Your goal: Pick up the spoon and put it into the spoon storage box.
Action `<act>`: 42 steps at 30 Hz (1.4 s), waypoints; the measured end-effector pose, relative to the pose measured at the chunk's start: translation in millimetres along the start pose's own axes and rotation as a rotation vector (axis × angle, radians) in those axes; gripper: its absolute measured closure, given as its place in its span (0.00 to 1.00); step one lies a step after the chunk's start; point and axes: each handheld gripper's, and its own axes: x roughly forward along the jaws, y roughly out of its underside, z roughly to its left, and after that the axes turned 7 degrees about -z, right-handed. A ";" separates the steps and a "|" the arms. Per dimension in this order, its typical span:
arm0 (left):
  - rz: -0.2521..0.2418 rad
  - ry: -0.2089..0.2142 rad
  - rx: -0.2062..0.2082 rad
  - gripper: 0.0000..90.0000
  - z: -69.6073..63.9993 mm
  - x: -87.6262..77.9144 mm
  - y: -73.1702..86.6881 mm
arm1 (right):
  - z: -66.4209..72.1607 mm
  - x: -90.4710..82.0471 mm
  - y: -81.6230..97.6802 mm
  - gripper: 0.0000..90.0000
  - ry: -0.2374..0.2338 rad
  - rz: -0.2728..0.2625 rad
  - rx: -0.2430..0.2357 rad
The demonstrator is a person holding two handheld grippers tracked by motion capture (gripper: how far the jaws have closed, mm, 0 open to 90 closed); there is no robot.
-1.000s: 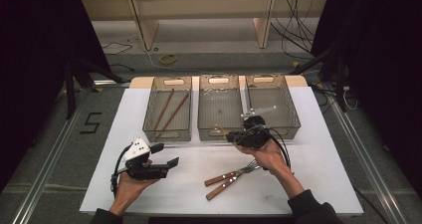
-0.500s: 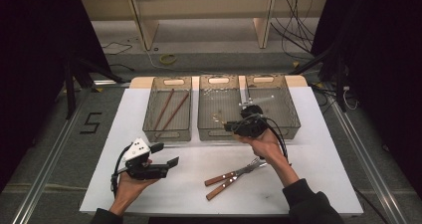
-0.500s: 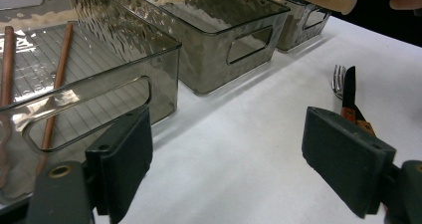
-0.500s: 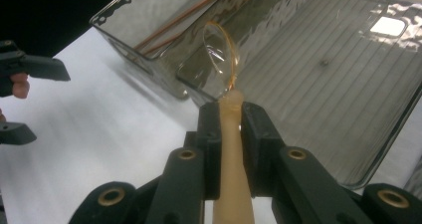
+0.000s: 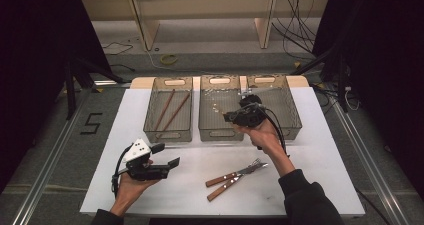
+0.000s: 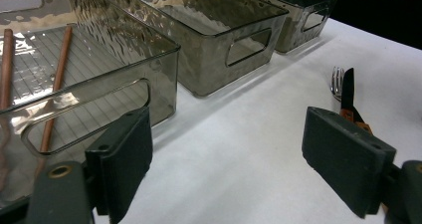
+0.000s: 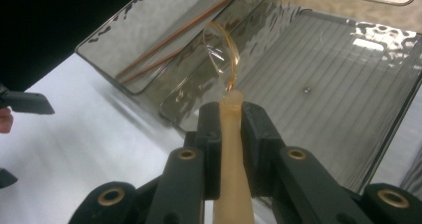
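Raised spoon [image 7: 226, 109], bowl toward middle bin [image 7: 343, 69]

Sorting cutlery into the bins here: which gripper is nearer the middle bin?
Right. The right gripper, shut on a spoon, hangs over the middle bin. The left gripper rests open, short of the bins.

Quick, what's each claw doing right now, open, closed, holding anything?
Left claw: open, holding nothing.
Right claw: closed on a spoon, over the middle bin.
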 end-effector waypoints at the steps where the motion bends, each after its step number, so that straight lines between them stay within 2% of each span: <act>1: 0.000 0.000 0.000 0.22 0.0 0.0 0.0 | -0.3 0.6 -1.1 0.89 0.002 -0.001 -0.001; 22: 0.000 0.004 0.006 0.22 -0.2 1.1 0.2 | -12.5 21.7 -19.8 0.89 0.058 0.006 0.037; 42: -0.004 0.004 0.008 0.22 -0.4 1.3 0.1 | -22.0 43.1 -28.4 0.89 0.102 0.033 0.066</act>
